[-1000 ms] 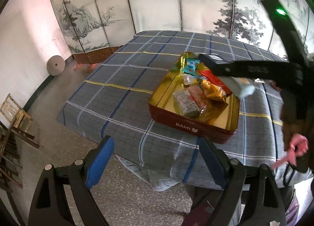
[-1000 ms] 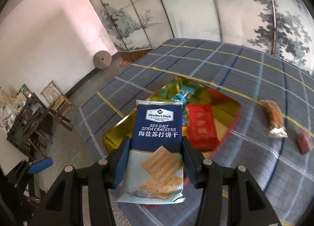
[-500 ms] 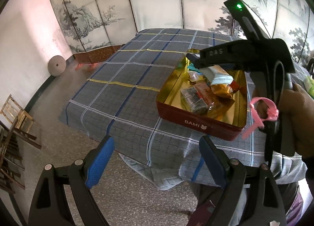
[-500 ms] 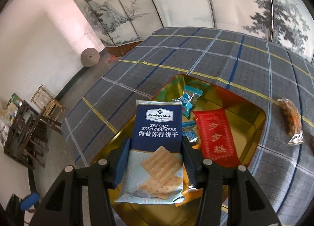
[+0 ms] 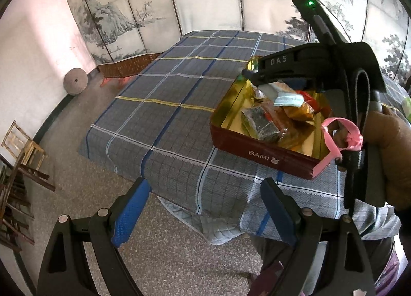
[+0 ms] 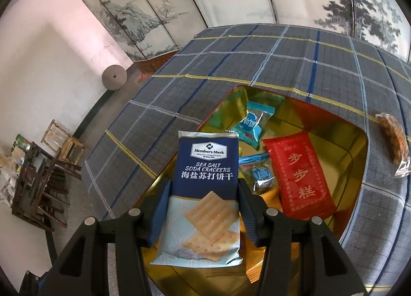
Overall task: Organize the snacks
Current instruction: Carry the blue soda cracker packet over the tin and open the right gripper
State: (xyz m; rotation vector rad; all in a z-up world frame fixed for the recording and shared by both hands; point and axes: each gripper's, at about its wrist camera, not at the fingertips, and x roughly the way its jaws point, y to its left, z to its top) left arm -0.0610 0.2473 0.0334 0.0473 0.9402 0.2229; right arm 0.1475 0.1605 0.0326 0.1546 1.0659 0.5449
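Gold metal lines the inside of the tin (image 6: pixel 341 126), which is dark red outside and stands on the table (image 5: pixel 164 121) with the blue-grey checked cloth, near its front edge. The right gripper (image 6: pixel 203 206) holds a packet of soda crackers (image 6: pixel 205 188) just over the near part of this tin, its jaws narrow and pressed on both sides of the packet.

I think the danger is in the release. The packet is long, and the tin is already partly filled: a red cake packet (image 6: pixel 300 175), a teal sweet (image 6: pixel 253 124) and a clear-wrapped sweet (image 6: pixel 259 175) lie just beside the place under it. If the jaws open while the packet is tilted, it may come to rest across these or lean on the rim, and perhaps slide out toward the floor. Pushing it lower could also crush the crackers, which are brittle.

The packet is dark blue on top and pale blue below, with a picture of square crackers; it looks flat, smooth and not dented.

One orange snack (image 6: pixel 393 139) lies on the cloth outside the tin, at the right. The left gripper (image 5: pixel 203 208) waits off the table edge with wide, empty jaws.
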